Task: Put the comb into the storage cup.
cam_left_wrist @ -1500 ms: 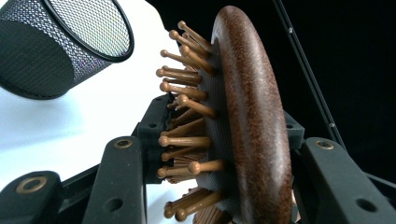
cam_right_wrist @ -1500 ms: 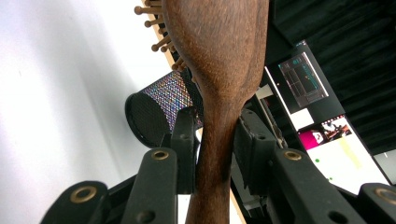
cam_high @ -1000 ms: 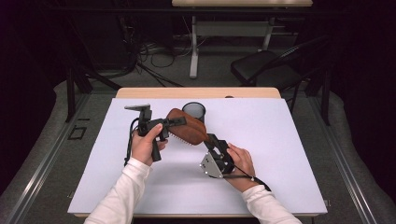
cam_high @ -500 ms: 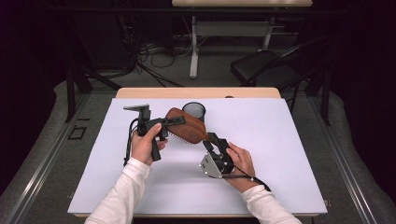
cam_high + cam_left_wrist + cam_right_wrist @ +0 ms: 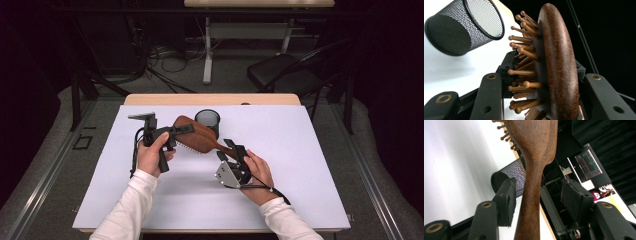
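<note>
1. The left gripper [image 5: 181, 129] has its jaws clamped across the head of the dark brown wooden paddle hairbrush [image 5: 200, 136], one pad on the pins, one on the smooth back [image 5: 559, 65].
2. The right gripper [image 5: 536, 197] has just been opening; its pads [image 5: 505, 200] stand apart, the handle [image 5: 531, 202] between them, apparently untouched.
3. The hairbrush is held above the white table [image 5: 300, 150], just in front of the black mesh cup [image 5: 207, 120].
4. Handling: judged rigid, light, polished and slippery; the pins flex. Grip the narrow handle or the head's edges.
</note>
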A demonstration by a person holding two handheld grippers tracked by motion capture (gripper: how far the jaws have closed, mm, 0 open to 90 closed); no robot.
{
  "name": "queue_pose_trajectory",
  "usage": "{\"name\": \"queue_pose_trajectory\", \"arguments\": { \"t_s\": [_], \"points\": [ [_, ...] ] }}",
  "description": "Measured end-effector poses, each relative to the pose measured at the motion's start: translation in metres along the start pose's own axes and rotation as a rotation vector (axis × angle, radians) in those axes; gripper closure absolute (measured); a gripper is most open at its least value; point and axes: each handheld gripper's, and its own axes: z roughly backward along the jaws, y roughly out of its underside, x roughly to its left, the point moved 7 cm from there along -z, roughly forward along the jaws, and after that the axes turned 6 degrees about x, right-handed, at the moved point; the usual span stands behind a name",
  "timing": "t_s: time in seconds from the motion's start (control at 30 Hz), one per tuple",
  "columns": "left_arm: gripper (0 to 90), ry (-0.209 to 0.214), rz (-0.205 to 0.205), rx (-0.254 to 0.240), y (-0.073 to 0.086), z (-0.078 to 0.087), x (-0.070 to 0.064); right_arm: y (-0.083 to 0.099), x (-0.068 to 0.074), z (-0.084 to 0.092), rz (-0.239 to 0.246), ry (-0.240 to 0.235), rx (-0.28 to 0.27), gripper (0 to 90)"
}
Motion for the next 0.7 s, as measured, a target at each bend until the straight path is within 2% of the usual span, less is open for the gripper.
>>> {"name": "queue_pose_trajectory", "arguments": {
  "t_s": [0.07,0.3,0.33,0.63,0.7],
  "points": [
    [54.0,-0.005,-0.005,-0.001,0.0,0.001,0.001,-0.001,0.0,0.0,0.002,-0.007,-0.003,42.8],
    [53.9,-0.003,-0.007,-0.006,0.0,0.002,0.001,-0.005,-0.002,0.0,-0.051,-0.032,-0.027,38.2],
    [53.9,-0.002,-0.007,-0.006,-0.001,0.002,0.001,-0.005,-0.003,0.0,-0.047,-0.034,-0.026,37.9],
    [53.9,-0.005,-0.012,-0.01,-0.001,0.003,0.0,-0.009,-0.006,0.004,-0.058,-0.015,-0.029,35.1],
    [53.8,-0.005,-0.01,-0.011,-0.001,0.004,0.001,-0.01,-0.006,0.005,-0.084,-0.017,-0.029,34.6]
  ]
}}
